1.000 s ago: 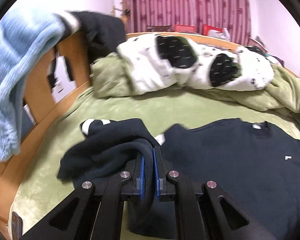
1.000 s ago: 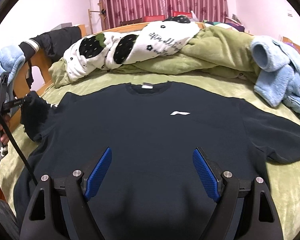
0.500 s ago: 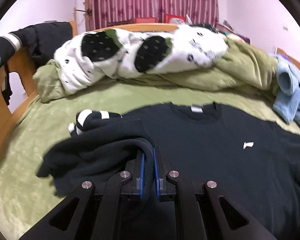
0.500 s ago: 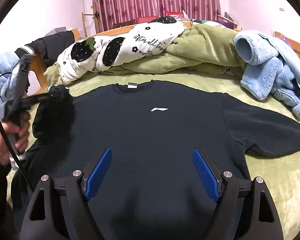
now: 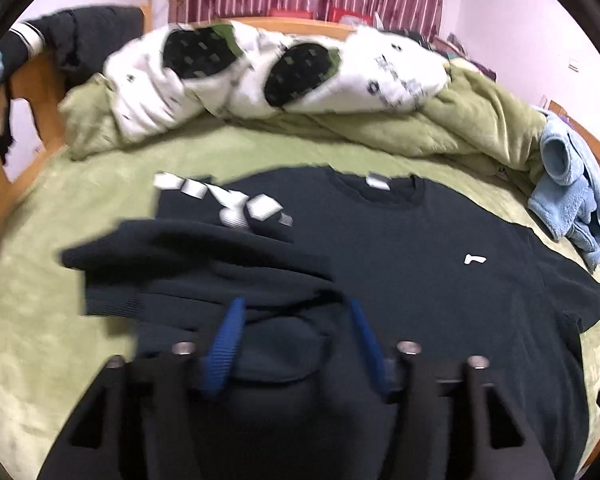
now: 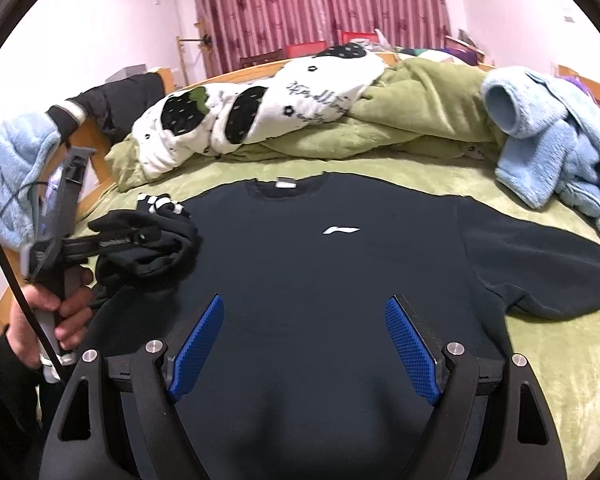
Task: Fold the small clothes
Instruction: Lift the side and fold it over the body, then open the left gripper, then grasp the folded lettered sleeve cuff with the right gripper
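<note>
**A:** Your dark navy long-sleeved sweatshirt (image 6: 320,280) lies face up on the green fleece bed cover (image 6: 560,360), its long axis running away from you: collar (image 6: 286,186) at the far end toward the pillows, hem under your tools. What changed?

**B:** Half a second ago your left tool (image 5: 296,340) was pinched shut on the left sleeve (image 5: 204,276). Now its blue pads stand apart, and the sleeve, white-striped cuff (image 5: 224,200) included, lies bunched over the left chest. The frame is blurred, so I'd only say the cloth looks released, perhaps draped loosely between the pads.

**A:** So that means the first fold is laid?

**B:** In my judgement, yes, though it's rumpled and you may need to flatten it. Your right tool (image 6: 304,344) hangs wide above the lower front, gripping nothing. The right sleeve (image 6: 540,264) lies stretched out sideways, not yet folded.

**A:** And around it?

**B:** A white quilt with black patches (image 6: 260,112) on crumpled green bedding, and a light blue fluffy garment (image 6: 560,152) well clear on the right.
</note>
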{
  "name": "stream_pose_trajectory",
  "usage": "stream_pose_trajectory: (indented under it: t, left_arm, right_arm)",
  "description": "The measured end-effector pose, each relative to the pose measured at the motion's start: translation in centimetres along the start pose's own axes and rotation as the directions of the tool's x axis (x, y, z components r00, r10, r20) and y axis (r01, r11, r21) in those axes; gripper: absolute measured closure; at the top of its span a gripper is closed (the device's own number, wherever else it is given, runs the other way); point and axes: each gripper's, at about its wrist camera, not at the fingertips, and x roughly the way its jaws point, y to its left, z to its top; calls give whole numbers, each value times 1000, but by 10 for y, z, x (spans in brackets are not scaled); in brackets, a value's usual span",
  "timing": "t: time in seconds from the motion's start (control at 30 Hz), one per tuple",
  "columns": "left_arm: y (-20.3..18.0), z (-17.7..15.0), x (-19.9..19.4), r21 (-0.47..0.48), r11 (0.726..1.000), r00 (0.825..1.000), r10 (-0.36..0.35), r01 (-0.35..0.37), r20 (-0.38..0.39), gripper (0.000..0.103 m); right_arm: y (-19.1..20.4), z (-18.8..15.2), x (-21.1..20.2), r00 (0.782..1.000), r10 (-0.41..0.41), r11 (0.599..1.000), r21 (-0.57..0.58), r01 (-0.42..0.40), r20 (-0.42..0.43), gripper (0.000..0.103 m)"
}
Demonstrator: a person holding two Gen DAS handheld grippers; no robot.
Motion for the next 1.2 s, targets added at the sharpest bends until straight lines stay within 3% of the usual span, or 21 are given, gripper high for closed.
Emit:
stream_pose_trajectory:
  t: [0.17, 0.23, 0.43, 0.57, 0.73, 0.93, 1.1, 1.13, 1.2]
  left_arm:
    - [48, 2, -28, 10, 995, 994, 102, -102, 45, 41]
    - [72, 3, -35, -6, 992, 991, 126, -126, 44, 41]
    - [134, -3, -41, -77, 986, 988, 149, -145, 45, 41]
    - [169, -15, -32, -107, 980, 984, 173, -167, 47, 41]
    - [209, -26, -14, -128, 972, 980, 200, -196, 23, 41]
    - [249, -35, -1, -180, 965, 981, 195, -191, 4, 41]
    - [268, -39, 6, -216, 961, 984, 175, -171, 1, 41]
    - [269, -40, 7, -220, 961, 985, 171, -167, 1, 41]
    - [270, -39, 9, -220, 962, 986, 164, -161, -2, 41]
  right_arm:
    - [38, 2, 12, 998, 56, 998, -30, -56, -11, 42]
    - [60, 7, 24, 997, 78, 996, -46, -79, -20, 45]
    - [124, 28, 64, 989, 143, 982, -116, -147, -39, 44]
    - [166, 43, 97, 979, 202, 967, -149, -206, -40, 34]
    - [223, 52, 143, 967, 246, 937, -239, -254, -63, 32]
    - [271, 65, 198, 967, 241, 915, -313, -253, -79, 29]
    - [284, 65, 236, 969, 212, 910, -336, -244, -130, 30]
    - [286, 64, 240, 969, 206, 906, -347, -241, -134, 36]
    - [291, 60, 249, 973, 176, 896, -385, -221, -149, 79]
